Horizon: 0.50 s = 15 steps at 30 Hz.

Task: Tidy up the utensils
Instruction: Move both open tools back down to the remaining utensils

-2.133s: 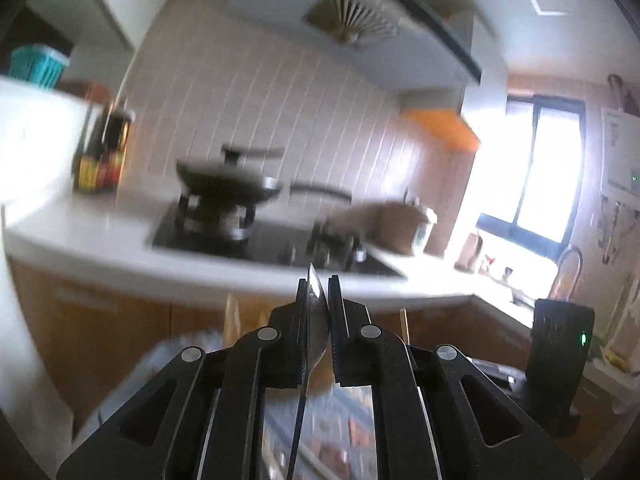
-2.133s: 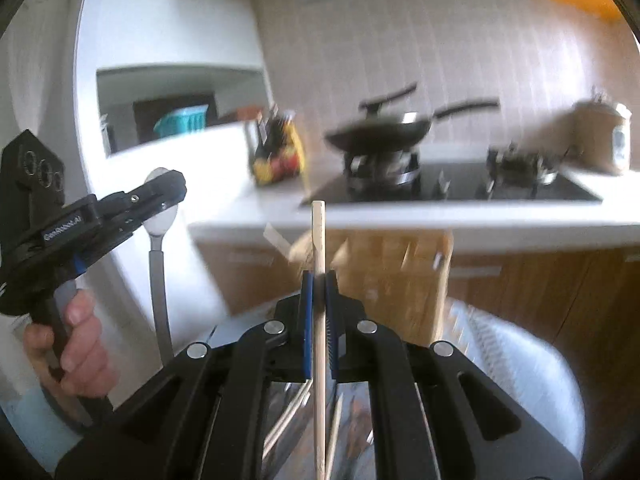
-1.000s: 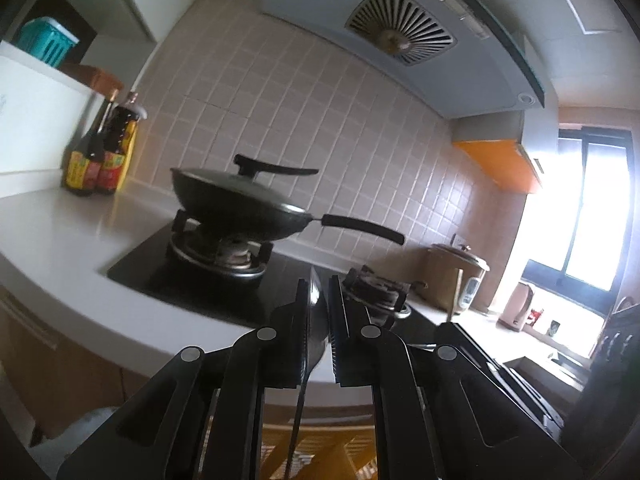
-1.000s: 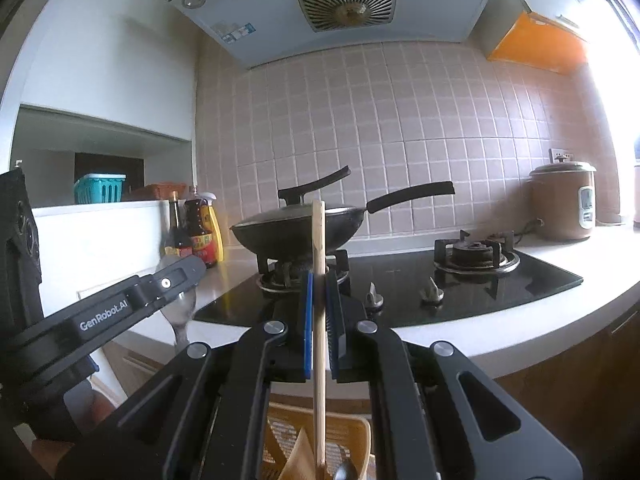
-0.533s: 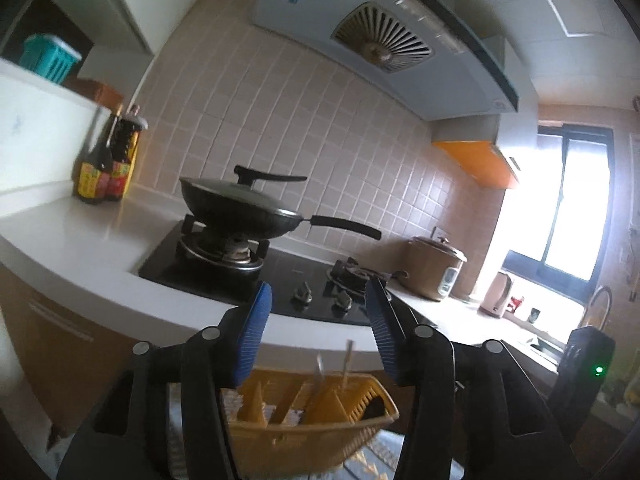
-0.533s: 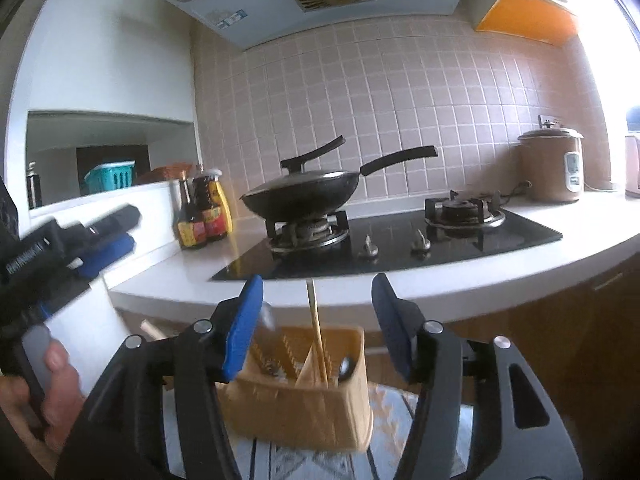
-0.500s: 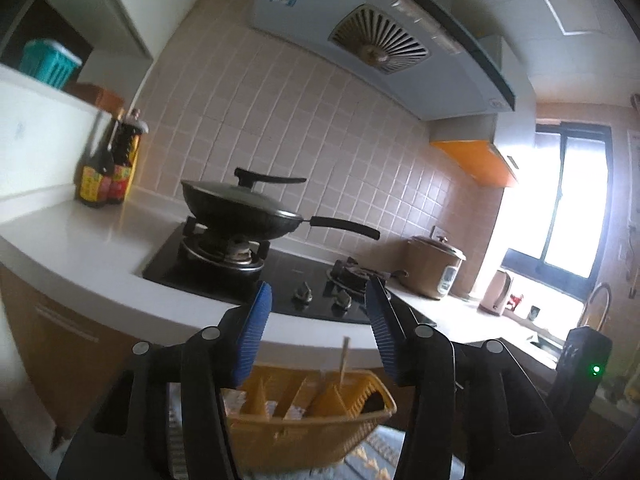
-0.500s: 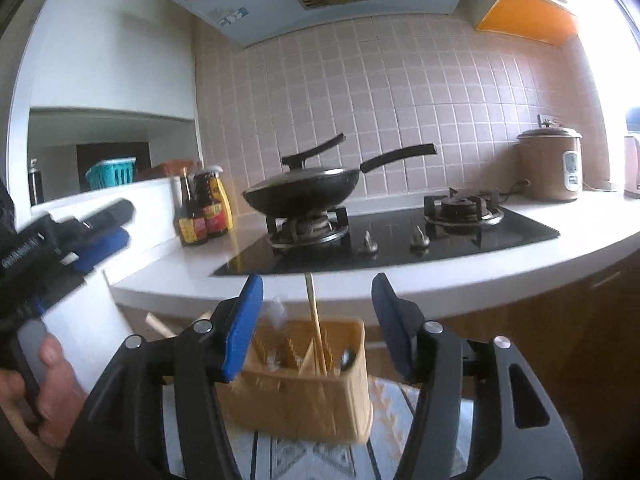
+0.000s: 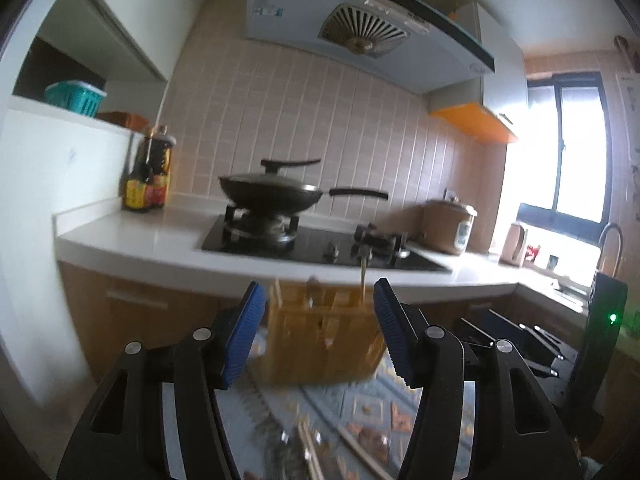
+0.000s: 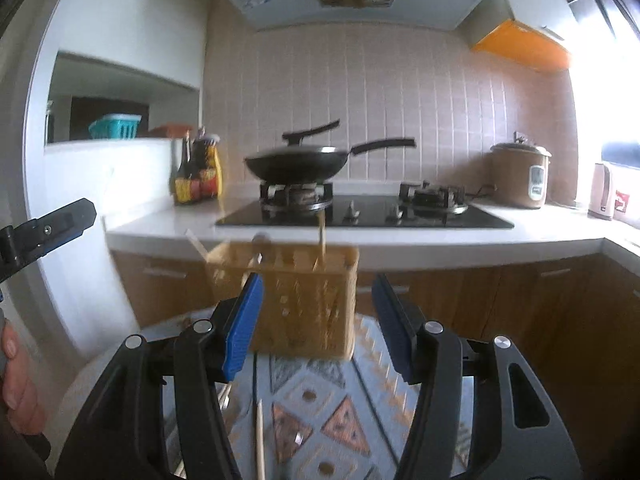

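Note:
A yellow plastic utensil holder (image 9: 322,340) stands on a patterned mat straight ahead of my left gripper (image 9: 320,332), which is open and empty. A spoon (image 9: 311,286) and a wooden chopstick (image 9: 362,276) stand upright in it. In the right wrist view the same holder (image 10: 298,300) sits ahead of my right gripper (image 10: 318,320), also open and empty, with the chopstick (image 10: 321,240) sticking up. Loose chopsticks (image 9: 310,452) lie on the mat below the left gripper, and one chopstick (image 10: 260,438) lies below the right gripper. The left gripper (image 10: 48,228) shows at the left edge.
Behind the holder runs a white counter (image 10: 168,220) with a black hob, a lidded wok (image 10: 298,164), sauce bottles (image 10: 198,176) and a rice cooker (image 10: 520,176). The patterned mat (image 10: 320,408) covers the table. A black device with a green light (image 9: 604,320) stands at the right.
Both grippers opened and let go: the spoon from the left and the chopstick from the right now stand in the holder. Both grippers have since pulled back and dropped lower.

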Available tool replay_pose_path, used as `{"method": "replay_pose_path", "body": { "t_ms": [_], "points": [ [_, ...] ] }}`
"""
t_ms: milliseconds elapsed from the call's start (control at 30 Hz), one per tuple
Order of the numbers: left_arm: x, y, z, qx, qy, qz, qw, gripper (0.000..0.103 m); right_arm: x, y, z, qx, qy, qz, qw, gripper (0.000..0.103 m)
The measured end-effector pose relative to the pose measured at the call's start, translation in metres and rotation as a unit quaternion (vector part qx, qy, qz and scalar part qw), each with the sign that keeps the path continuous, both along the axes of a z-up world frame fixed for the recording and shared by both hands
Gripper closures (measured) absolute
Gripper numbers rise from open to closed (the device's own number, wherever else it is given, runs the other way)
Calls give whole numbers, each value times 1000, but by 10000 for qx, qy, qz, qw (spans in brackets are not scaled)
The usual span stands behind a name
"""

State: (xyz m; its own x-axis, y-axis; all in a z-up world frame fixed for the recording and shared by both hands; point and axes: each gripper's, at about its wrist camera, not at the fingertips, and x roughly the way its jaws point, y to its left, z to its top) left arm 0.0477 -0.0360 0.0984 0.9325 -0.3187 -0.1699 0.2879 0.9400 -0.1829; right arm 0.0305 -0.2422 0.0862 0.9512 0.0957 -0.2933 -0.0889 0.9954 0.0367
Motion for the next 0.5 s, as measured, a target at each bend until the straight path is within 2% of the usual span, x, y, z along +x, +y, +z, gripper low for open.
{"method": "replay_pose_path", "body": {
  "t_ms": [200,300,333,400,433,500],
  "points": [
    [-23,10,-19,327,135,254,9991,46,-14,20,-21,-343,336,66,9988,50],
    [-23,22,-29,395,436,280,9979,46,-17,27,-29,-418,550,116,9975,49],
    [-20,28,-32,393,602,241,9971,46,-16,28,-31,-442,659,130,9968,48],
    [-13,38,-40,305,963,128,9948,48,-16,27,-36,-395,870,218,9952,38],
    [-12,45,-44,203,1078,56,9939,55,-17,24,-38,-251,967,308,9945,38],
    [-9,57,-51,73,1266,-74,9919,56,-14,22,-41,-174,1183,376,9921,38]
  ]
}}
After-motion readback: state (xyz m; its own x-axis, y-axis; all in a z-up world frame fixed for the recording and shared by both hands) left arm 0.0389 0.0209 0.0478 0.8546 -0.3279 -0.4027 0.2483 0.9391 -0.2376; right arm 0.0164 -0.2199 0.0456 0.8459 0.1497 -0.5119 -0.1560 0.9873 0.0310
